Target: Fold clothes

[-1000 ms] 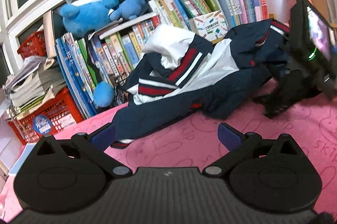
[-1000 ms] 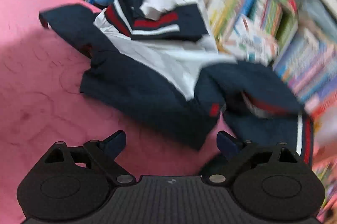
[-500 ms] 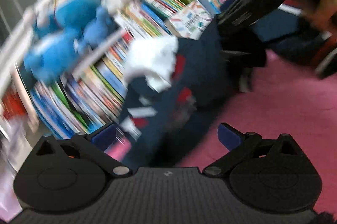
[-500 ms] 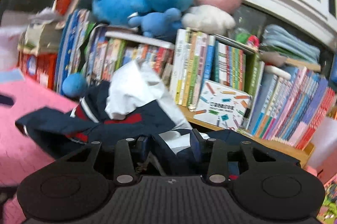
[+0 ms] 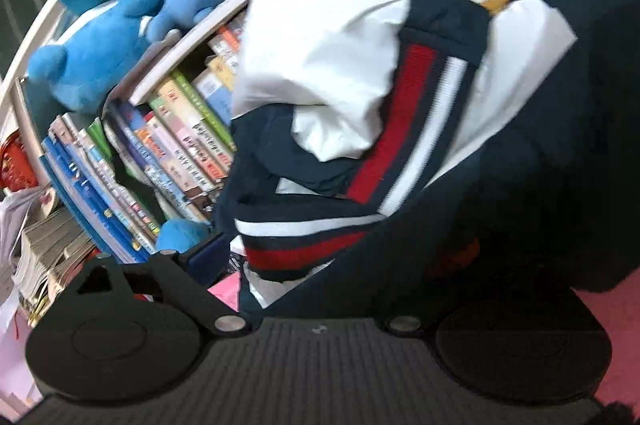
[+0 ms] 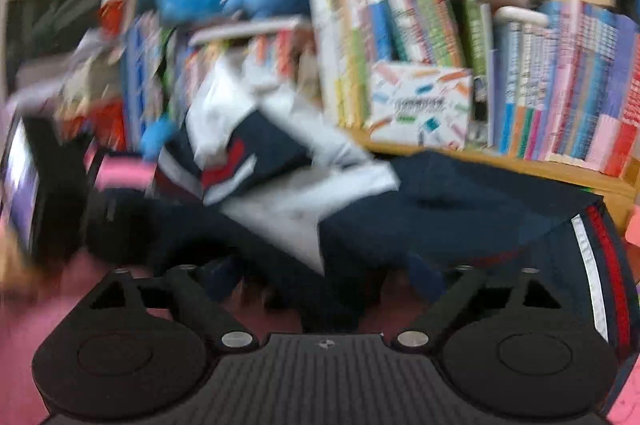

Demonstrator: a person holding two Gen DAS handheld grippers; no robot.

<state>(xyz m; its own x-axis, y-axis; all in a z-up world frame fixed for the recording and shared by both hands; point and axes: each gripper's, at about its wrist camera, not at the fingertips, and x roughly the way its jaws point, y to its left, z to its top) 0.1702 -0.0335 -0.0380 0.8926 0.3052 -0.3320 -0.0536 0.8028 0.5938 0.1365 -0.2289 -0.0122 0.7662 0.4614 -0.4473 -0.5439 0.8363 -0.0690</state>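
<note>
The folding has barely begun: the navy jacket [image 5: 500, 165] lies in a crumpled heap at the back edge of the pink counter [image 6: 24, 345], against the books [image 6: 540, 85], white lining showing. The left gripper [image 5: 320, 265] is pushed into the cloth, its grip hidden. The right gripper [image 6: 320, 277] looks spread wide, though blurred

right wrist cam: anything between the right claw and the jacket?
Nothing separate. In the right wrist view the right claw reaches right up to the navy jacket, with pink cover beside it; blur hides contact.
</note>
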